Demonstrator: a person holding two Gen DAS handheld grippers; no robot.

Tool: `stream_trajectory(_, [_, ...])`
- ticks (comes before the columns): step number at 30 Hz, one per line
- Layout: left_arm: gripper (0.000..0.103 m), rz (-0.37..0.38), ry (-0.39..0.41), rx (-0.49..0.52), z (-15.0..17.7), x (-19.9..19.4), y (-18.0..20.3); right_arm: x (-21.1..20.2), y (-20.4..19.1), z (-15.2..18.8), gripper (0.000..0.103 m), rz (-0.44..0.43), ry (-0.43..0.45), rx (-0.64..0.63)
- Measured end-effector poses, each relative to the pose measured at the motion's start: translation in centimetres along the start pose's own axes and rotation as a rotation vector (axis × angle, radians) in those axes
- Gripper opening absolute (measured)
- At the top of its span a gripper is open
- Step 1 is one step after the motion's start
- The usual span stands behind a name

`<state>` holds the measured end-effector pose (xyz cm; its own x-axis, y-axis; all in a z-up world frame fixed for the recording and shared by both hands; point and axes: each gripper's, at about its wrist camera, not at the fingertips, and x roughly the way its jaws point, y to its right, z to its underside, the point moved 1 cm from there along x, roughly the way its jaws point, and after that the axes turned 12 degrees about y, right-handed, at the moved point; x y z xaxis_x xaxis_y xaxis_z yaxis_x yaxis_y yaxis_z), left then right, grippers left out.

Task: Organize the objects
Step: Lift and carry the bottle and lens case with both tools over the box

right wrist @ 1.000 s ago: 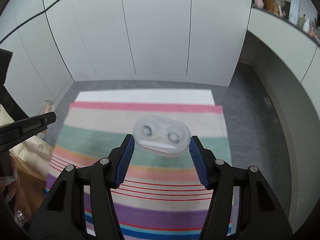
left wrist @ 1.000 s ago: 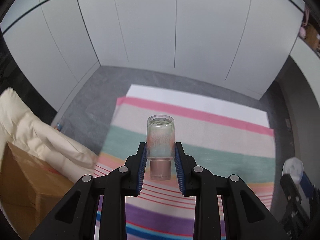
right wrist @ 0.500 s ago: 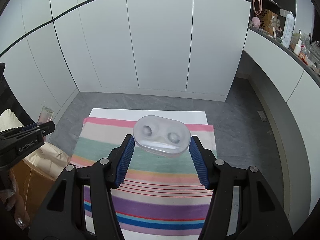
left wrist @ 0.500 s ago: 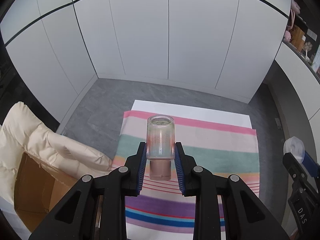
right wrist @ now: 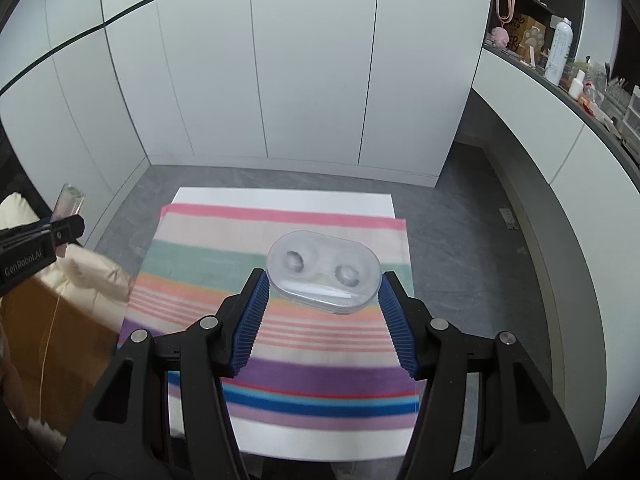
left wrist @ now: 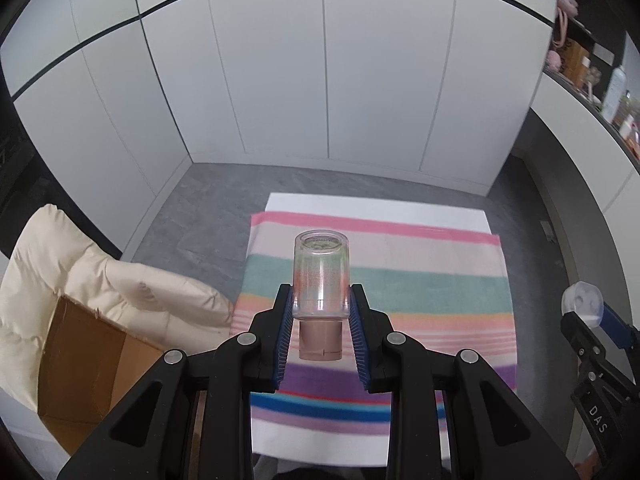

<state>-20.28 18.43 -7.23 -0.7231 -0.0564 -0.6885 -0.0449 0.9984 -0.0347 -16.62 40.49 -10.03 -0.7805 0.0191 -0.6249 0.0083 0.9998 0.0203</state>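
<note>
Your left claw (left wrist: 320, 320) pinches the clear bottle (left wrist: 320, 276), your right claw (right wrist: 323, 292) the oval case (right wrist: 323, 276), both above the striped cloth (right wrist: 224, 248). At twelve o'clock, the smooth bottle could slip out.

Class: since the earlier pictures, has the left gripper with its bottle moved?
Yes. The left gripper, shut on the bottle, has risen: the striped cloth looks smaller below.

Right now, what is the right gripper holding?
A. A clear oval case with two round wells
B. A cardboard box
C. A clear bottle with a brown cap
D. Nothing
A: the right gripper is closed on the clear oval case, its blue pads pressing both ends.
</note>
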Motion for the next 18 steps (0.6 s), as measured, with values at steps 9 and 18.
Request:
stream_trajectory(9, [0.028, 0.015, -0.019, 0.009, 5.2, -4.3, -2.1, -5.4, 0.2, 4.3, 0.06, -0.026, -0.021, 0.009])
stream_trajectory(18, [0.028, 0.059, -0.041, 0.02, 10.0, -8.0, -3.4, -9.1, 0.5, 8.5, 0.06, -0.042, -0.061, 0.032])
